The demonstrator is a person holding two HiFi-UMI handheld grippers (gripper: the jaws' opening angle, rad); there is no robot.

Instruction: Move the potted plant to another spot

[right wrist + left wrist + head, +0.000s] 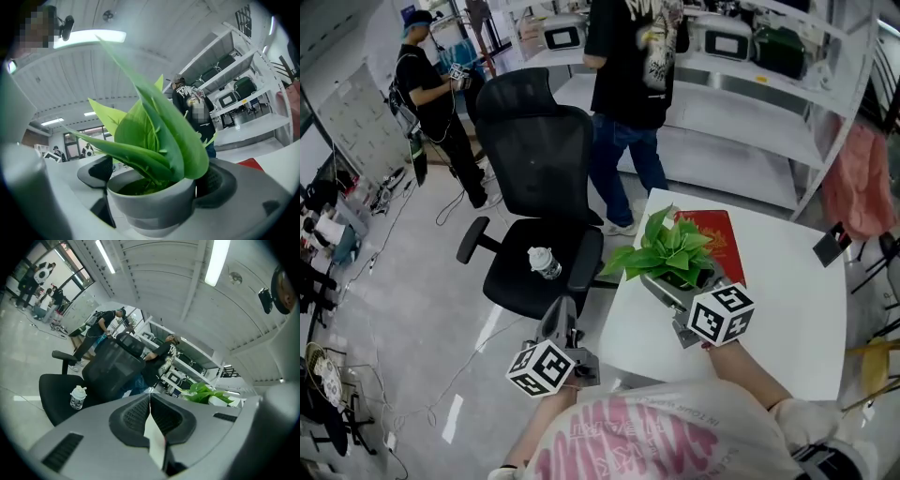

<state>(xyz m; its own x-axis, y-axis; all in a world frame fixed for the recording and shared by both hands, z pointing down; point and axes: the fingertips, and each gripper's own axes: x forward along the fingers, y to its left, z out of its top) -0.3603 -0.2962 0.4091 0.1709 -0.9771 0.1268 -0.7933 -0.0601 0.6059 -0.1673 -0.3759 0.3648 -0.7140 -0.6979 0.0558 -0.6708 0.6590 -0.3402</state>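
1. On the white table (787,309), toward its 9 o'clock edge: potted plant (150,201), upright, long axis vertical.
2. Right gripper (154,187): jaws pinching the pot at 3 and 9 o'clock (the nearer hand by far).
3. Left gripper (150,420): jaws pressed together, empty, off the table at 8 o'clock of the plant.

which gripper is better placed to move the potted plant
Right: the right gripper holds the potted plant between its jaws over the white table. The left gripper is shut, off the table.
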